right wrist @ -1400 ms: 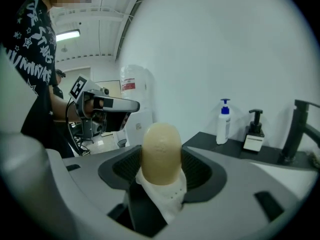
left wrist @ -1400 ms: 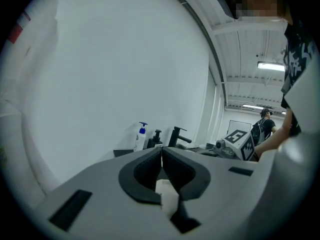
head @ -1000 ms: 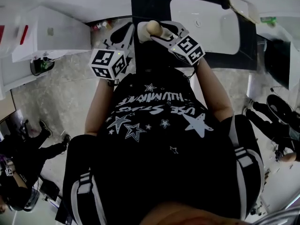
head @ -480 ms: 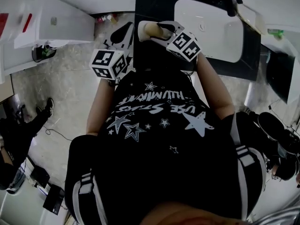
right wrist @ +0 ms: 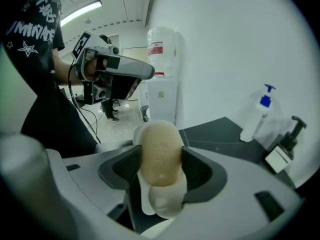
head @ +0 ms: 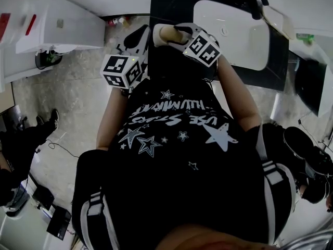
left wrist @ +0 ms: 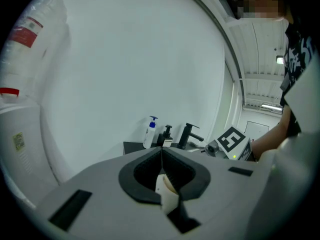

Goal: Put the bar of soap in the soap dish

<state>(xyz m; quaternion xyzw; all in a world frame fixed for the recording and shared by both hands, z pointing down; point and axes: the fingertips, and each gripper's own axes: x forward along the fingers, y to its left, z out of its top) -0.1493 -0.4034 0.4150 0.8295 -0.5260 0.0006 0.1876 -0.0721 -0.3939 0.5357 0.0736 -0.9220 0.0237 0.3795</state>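
The bar of soap is a beige oval, standing on end between the jaws of my right gripper, which is shut on it. In the head view the soap sticks out of the right gripper over the near left edge of the black counter. My left gripper hangs just left of it, over the floor. Its jaws meet with nothing gripped. I cannot make out a soap dish.
A white basin is set in the counter, with a black tap behind it. A white pump bottle and a black dispenser stand by the wall. A water cooler stands left of the counter. Someone's legs show on the floor.
Both grippers have stayed almost where they were, the soap still held. The head view has swung a little, and the legs on the floor at left have moved.
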